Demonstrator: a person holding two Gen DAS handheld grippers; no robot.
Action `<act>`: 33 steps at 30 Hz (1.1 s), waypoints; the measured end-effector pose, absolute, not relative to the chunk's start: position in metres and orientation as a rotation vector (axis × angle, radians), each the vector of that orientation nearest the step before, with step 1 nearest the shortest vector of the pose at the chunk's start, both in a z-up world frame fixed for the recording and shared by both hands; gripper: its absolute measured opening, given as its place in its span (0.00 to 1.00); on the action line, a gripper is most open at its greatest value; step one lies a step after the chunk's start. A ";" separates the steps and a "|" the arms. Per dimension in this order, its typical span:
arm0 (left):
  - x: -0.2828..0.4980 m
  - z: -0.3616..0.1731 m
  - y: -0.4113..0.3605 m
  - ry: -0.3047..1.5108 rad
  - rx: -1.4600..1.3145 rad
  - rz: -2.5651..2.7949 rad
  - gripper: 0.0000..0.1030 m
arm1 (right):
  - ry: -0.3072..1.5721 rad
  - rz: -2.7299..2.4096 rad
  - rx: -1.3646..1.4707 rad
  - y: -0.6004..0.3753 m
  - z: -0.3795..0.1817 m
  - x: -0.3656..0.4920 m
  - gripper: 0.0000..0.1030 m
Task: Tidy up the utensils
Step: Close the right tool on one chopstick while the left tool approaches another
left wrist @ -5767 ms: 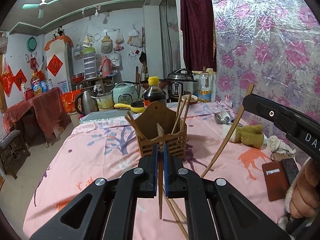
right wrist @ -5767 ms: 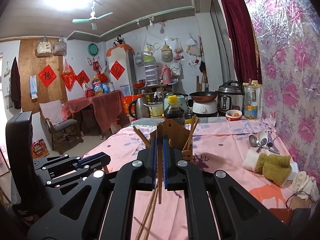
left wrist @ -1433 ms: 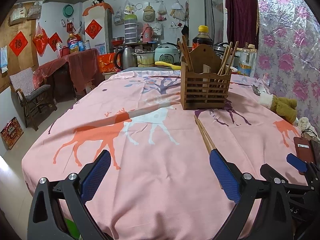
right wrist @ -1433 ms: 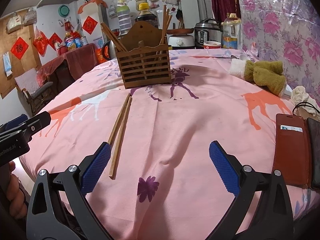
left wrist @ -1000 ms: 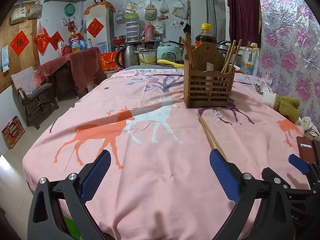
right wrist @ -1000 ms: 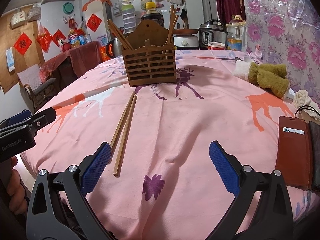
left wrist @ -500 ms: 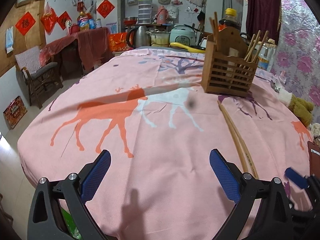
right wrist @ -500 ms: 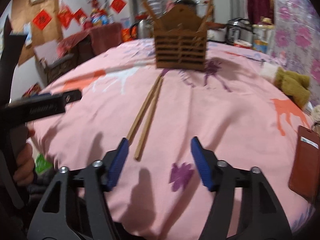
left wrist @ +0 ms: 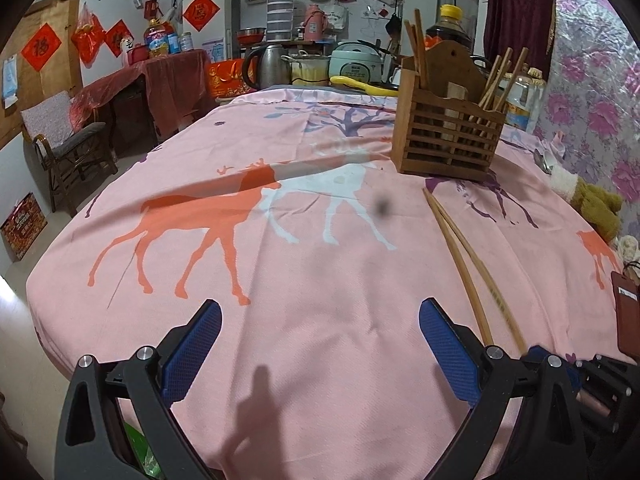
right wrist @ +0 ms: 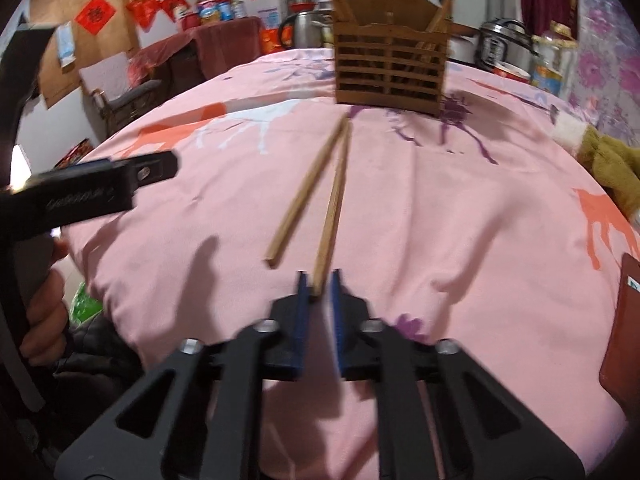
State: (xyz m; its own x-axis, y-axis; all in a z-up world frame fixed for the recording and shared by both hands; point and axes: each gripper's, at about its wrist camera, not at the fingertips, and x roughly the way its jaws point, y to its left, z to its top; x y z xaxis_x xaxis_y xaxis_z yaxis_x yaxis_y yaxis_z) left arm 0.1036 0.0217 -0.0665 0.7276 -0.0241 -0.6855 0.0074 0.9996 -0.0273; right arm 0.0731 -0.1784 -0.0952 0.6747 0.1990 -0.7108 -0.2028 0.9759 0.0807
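The right gripper (right wrist: 319, 280) has its blue pads nearly together around the near end of one wooden chopstick (right wrist: 335, 200), though whether they actually pinch it I cannot tell; a second chopstick (right wrist: 308, 192) lies just beside it on the pink deer-print tablecloth (right wrist: 460, 208), the two meeting at their far tips before the slatted wooden utensil holder (right wrist: 390, 76) — upright, more chopsticks standing in it. The left gripper (left wrist: 320, 344) is spread wide and holds nothing, hovering over bare cloth, the pair of chopsticks just to its right.
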 end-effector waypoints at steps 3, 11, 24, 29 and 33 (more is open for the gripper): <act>0.102 -0.066 0.018 0.751 -0.007 -0.027 0.94 | 0.800 0.166 0.043 -0.193 -0.096 0.077 0.06; 0.095 -0.067 -0.003 0.736 0.051 -0.108 0.94 | 0.802 0.026 0.143 -0.227 -0.098 0.085 0.07; 0.106 -0.089 -0.055 0.821 0.150 -0.305 0.94 | 0.729 0.033 0.294 -0.266 -0.080 0.083 0.19; 0.118 -0.100 -0.066 0.853 0.159 -0.309 0.82 | 0.744 0.007 0.329 -0.272 -0.086 0.088 0.24; 0.123 -0.100 -0.051 0.857 0.119 -0.293 0.47 | 0.744 0.008 0.314 -0.269 -0.087 0.088 0.25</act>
State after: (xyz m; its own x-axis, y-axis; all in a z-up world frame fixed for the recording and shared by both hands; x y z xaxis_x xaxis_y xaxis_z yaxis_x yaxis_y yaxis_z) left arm 0.1229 -0.0511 -0.1001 0.6177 -0.2066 -0.7588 0.3019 0.9532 -0.0138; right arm 0.0877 -0.2685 -0.0875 0.7380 0.1178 -0.6645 0.1035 0.9532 0.2840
